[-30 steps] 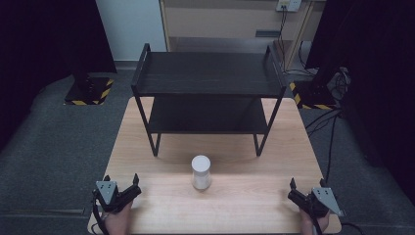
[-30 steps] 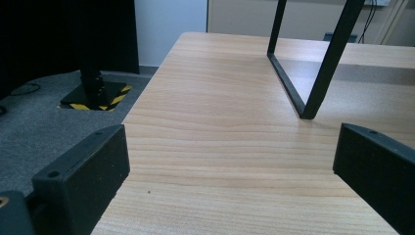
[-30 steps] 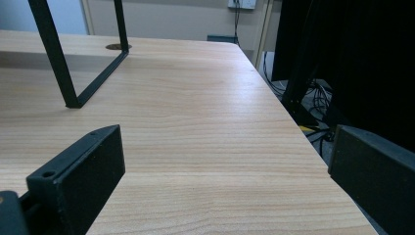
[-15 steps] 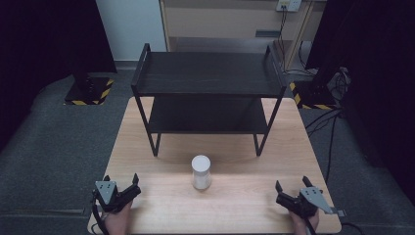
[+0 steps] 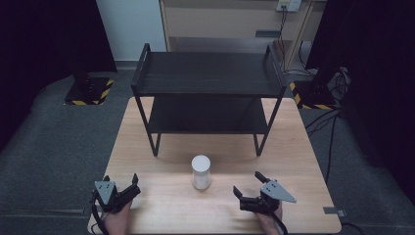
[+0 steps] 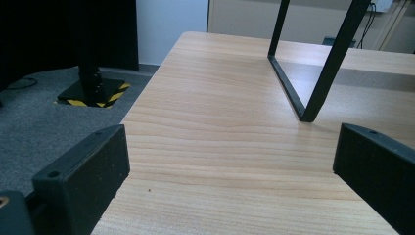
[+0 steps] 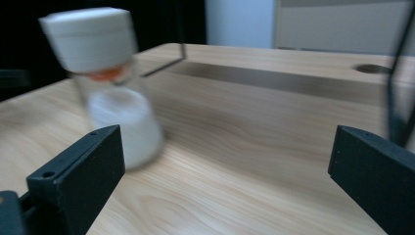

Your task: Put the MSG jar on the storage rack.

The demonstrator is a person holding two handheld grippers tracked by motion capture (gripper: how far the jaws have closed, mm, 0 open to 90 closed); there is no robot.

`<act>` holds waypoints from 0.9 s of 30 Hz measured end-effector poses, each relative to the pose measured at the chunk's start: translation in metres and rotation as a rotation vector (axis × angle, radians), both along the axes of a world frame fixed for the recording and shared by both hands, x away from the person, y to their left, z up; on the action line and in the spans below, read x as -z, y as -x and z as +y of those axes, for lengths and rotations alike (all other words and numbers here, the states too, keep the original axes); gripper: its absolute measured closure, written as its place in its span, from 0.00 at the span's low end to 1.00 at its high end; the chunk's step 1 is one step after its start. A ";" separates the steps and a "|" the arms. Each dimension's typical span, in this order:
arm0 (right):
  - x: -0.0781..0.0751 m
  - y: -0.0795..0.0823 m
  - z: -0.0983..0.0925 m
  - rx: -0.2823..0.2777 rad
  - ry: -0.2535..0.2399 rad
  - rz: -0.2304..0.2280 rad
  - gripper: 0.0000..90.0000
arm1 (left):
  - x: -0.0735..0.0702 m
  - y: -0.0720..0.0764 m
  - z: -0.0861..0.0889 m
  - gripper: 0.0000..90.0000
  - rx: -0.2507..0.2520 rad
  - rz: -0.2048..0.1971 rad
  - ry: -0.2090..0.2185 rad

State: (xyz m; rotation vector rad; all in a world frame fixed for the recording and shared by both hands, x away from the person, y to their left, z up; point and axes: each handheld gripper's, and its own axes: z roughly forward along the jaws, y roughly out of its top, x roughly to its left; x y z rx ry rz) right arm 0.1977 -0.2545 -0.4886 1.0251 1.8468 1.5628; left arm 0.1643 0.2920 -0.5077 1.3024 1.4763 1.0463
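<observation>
High view: looking down on a wooden table (image 5: 161, 210) carrying a black two-tier shelf (image 5: 208, 73) at the far half and a white-lidded jar (image 5: 200, 172) standing upright in front of it, near the table's middle. Resting near the front left corner, the left gripper (image 5: 131, 185), jaws spread and empty, well apart from the jar. Sitting just right of the jar but not touching it, the right gripper (image 5: 247, 188), jaws likewise spread, angled toward it.

Left gripper view: facing bare tabletop (image 6: 215, 161) and one black shelf leg (image 6: 328, 73) between wide-open jaws, plus grey carpet and a yellow-striped stand base (image 6: 93, 95) beyond the table edge.

Right gripper view: catching the jar (image 7: 110, 83) blurred at upper left, beyond the left jaw, showing what the overhead hides: clear walls, an orange band under the lid, white contents in the lower part. Not gripping anything.
</observation>
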 end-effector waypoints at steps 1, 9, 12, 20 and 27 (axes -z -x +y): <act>-0.001 -0.001 0.005 -0.017 -0.001 -0.005 0.01 | 0.000 0.000 0.000 0.00 0.000 0.000 0.000; -0.005 -0.013 0.032 -0.121 -0.003 -0.050 0.02 | 0.000 0.000 0.001 0.00 0.002 0.000 0.002; -0.006 -0.018 0.042 -0.139 -0.015 -0.062 0.03 | 0.000 0.000 0.001 0.00 0.003 -0.001 0.004; -0.010 -0.032 0.065 -0.193 -0.054 -0.090 0.03 | 0.000 0.000 0.002 0.00 0.003 -0.003 0.012; -0.013 -0.053 0.085 -0.223 -0.037 -0.092 0.14 | 0.000 0.000 0.003 0.00 0.004 -0.002 0.015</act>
